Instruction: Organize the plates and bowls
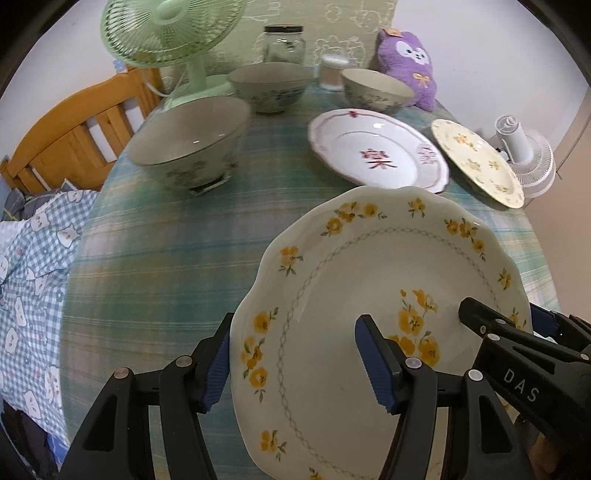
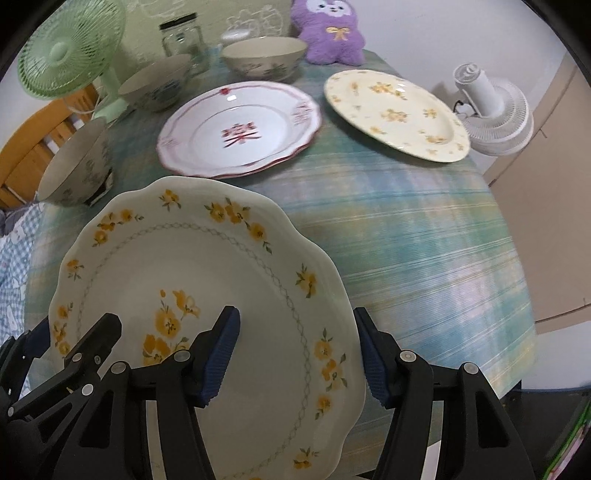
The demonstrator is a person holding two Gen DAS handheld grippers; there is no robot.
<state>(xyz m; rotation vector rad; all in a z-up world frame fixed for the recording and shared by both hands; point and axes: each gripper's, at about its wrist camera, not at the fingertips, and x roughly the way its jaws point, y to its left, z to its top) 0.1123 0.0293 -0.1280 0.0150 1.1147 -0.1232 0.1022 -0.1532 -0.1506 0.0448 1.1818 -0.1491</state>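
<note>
The worktop (image 1: 166, 258), covered in a blue-green plaid cloth, carries all the crockery. To its left stand a wooden bed frame (image 1: 70, 147) and checked bedding (image 1: 33, 258). At the far end are a green fan (image 1: 166, 33), a purple plush toy (image 1: 410, 66), a glass jar (image 1: 284, 42) with a dark lid and a small white container (image 1: 332, 72); a white fan (image 1: 524, 155) sits off the right edge. The scalloped plate with yellow flowers (image 1: 351, 295) is the nearest piece, raised above the cloth at the near edge and tilted, carried by both tools. The left hand-held gripper (image 1: 291, 358) straddles its left rim, one blue pad outside the edge and one over the plate face, clamped on the rim. The right hand-held gripper (image 2: 299, 350) straddles the right rim likewise, clamped on it. Beyond lies the white plate with red markings (image 2: 240, 129), which appears to rest on a second like plate, and to its right, apart, the round cream plate with yellow flowers (image 2: 395, 114). Three bowls stand on the cloth: the near-left bowl (image 1: 188, 144), the far-middle bowl (image 1: 269, 85) beside the green fan's base, and the far-right bowl (image 1: 376, 90) just before the plush toy.
</note>
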